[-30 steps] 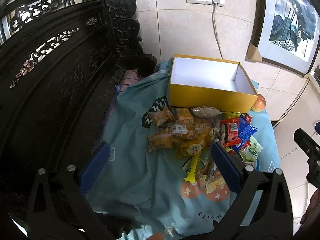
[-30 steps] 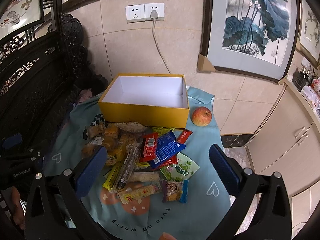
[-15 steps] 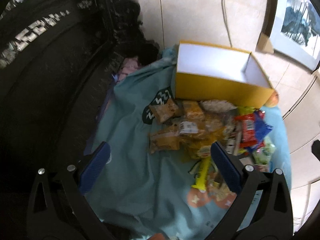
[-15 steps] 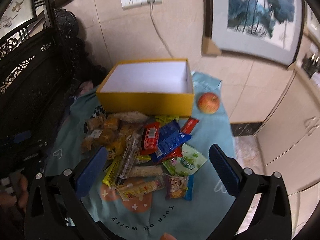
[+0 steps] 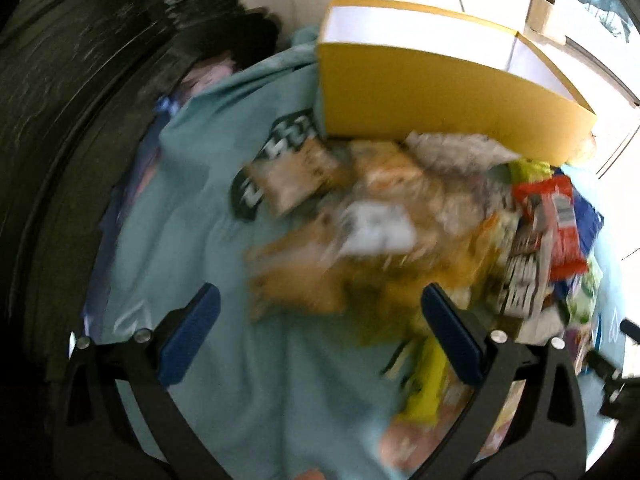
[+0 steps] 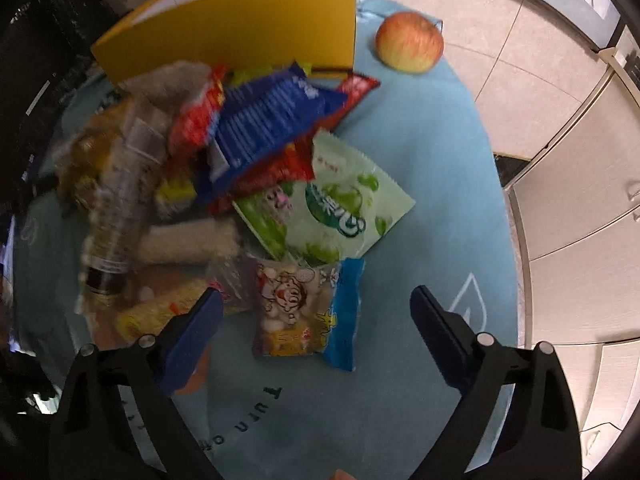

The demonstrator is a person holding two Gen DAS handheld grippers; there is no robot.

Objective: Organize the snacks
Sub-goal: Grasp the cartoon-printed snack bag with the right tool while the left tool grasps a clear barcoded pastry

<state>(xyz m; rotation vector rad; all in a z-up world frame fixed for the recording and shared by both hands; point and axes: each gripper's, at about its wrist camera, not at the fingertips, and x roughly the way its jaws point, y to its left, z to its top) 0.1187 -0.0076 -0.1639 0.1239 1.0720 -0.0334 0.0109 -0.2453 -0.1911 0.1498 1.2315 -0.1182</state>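
A heap of snack packets [image 5: 400, 232] lies on a teal cloth [image 5: 200, 208] in front of an open yellow box [image 5: 432, 92] with a white inside. My left gripper [image 5: 320, 320] hangs open just above the brown and orange packets at the heap's left side, nothing between its fingers. In the right wrist view the same box [image 6: 240, 32] stands at the back. My right gripper [image 6: 316, 320] is wide and its jaws are closing; a small blue-edged cartoon packet [image 6: 308, 312] lies between the fingers, untouched. A green packet [image 6: 336, 208] and a blue one [image 6: 272, 120] lie beyond.
A red-yellow apple [image 6: 410, 42] sits on the cloth right of the box. Dark carved wooden furniture [image 5: 72, 100] rises along the left. Tiled floor and pale cabinets [image 6: 568, 184] lie to the right of the round table's edge.
Both grippers have dropped towards the table and tilted further down. The snack heap and box now fill the views, and the wall sockets and pictures have left the frame.
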